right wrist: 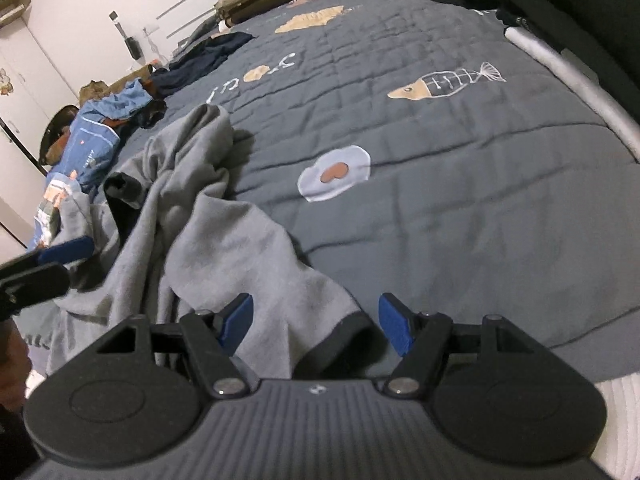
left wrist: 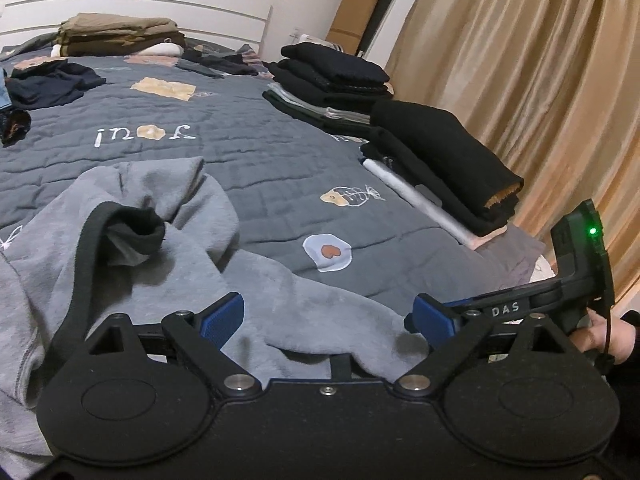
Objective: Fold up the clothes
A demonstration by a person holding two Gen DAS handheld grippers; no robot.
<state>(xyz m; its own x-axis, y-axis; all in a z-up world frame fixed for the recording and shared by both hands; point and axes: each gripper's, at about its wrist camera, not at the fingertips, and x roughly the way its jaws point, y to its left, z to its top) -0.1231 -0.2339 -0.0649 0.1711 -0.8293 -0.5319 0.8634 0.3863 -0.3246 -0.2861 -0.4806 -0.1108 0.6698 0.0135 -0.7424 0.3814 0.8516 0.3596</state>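
On the near edge of the bed, a grey fleece garment [left wrist: 168, 248] with dark trim lies rumpled on the blue-grey quilt [left wrist: 260, 160], one sleeve or corner trailing right towards the right gripper [right wrist: 316, 320]. Both tools have their jaws apart: the left gripper [left wrist: 328, 316] hovers with grey cloth between and under its blue pads but not pinched, and the right one straddles the dark-edged cuff [right wrist: 344, 332] without closing on it. Far right along the bed edge stand folded piles of black clothes [left wrist: 336, 76], and nearer, another dark pile [left wrist: 444, 160]; loose dark garments [left wrist: 52, 84] and denim [right wrist: 100, 136] lie at the far left. Judging from this, the main risk is a poor pinch: the fleece is bunched in several layers, so a closing jaw could take only the top fold or grab two layers at once, and the garment would then lift twisted instead of spreading flat. A pull to the right could also drag cloth off the near edge or nudge the stacked piles. Which part of the garment is front, hem or neck is hard to make out; its near portion is hidden under the gripper bodies and cut off at the left, and a hand [left wrist: 604, 336] shows only partly at the right.
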